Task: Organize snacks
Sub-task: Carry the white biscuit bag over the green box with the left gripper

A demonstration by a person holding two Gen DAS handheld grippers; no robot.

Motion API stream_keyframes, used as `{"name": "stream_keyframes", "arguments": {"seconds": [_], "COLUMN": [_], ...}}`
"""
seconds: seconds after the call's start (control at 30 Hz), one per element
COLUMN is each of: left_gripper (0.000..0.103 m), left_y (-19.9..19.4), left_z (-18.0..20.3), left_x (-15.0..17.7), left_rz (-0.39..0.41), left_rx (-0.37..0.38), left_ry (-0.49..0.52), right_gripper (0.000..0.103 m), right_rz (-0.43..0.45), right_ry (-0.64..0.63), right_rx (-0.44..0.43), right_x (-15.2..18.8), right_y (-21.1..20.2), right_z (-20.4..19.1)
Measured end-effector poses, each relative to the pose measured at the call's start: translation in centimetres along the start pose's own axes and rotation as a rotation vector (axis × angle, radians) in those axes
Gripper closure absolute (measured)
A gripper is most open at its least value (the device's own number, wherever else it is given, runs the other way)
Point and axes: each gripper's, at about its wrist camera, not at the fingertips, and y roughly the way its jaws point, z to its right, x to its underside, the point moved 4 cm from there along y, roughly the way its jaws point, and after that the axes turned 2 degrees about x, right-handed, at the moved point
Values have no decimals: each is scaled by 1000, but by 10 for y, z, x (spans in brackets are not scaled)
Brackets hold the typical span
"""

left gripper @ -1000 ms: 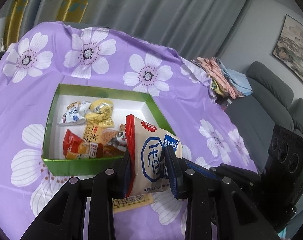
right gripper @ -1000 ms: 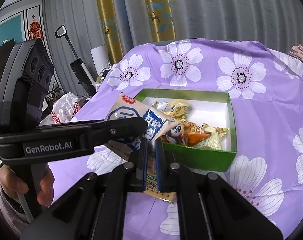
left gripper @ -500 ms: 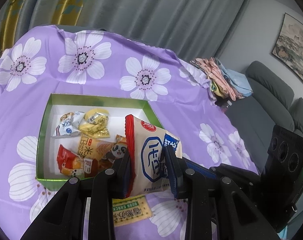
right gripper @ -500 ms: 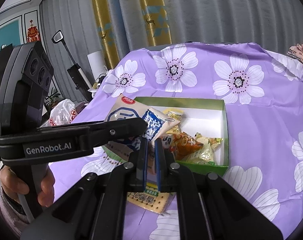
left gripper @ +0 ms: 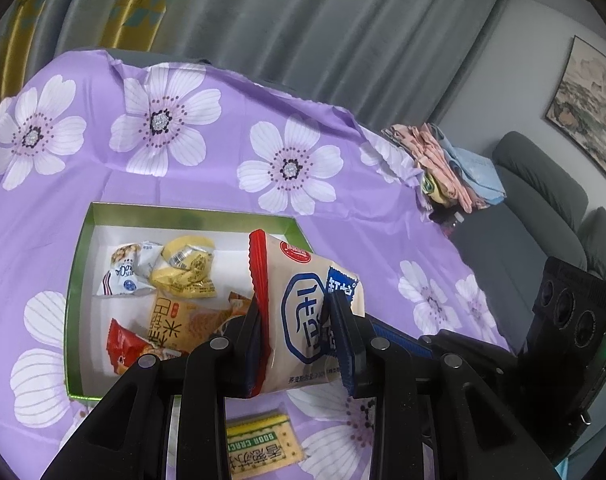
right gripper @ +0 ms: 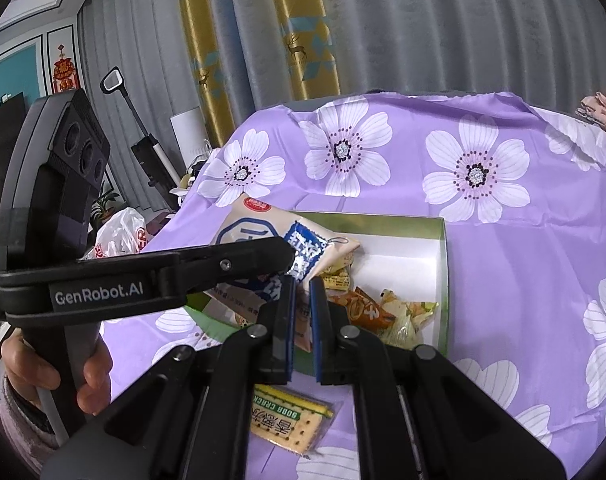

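Note:
My left gripper (left gripper: 297,316) is shut on a beige snack packet with a blue label and red top seam (left gripper: 299,304). It holds the packet in the air above the near right part of the green box (left gripper: 79,240); the packet also shows in the right wrist view (right gripper: 299,248). The box (right gripper: 443,272) holds several wrapped snacks (left gripper: 171,280). My right gripper (right gripper: 301,304) is nearly shut and empty, just below the packet. A soda cracker pack (left gripper: 263,452) lies on the cloth in front of the box, also in the right wrist view (right gripper: 291,424).
The table is covered by a purple flowered cloth (left gripper: 287,168). Folded cloths (left gripper: 443,168) lie at its far right edge, with a grey sofa (left gripper: 543,188) beyond. A white plastic bag (right gripper: 119,236) and a vacuum (right gripper: 143,148) stand left of the table.
Both grippers have risen and moved forward toward the box. The packet in my left gripper now hangs over the box's near right part. More of the cracker pack shows below.

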Motion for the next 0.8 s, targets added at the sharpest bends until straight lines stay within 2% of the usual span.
{"name": "stream_keyframes", "arguments": {"seconds": [0.8], "left_gripper": [72], "left_y": [12], "left_z": [-6], "left_x": [-4], "left_rz": [-4], "left_rx": [-12], "left_ry": [0], "right_gripper": [95], "right_rz": [-6], "right_ry": [-2], "right_rx": [3], "right_x": [-2], "right_y": [5], "right_z": [2]}}
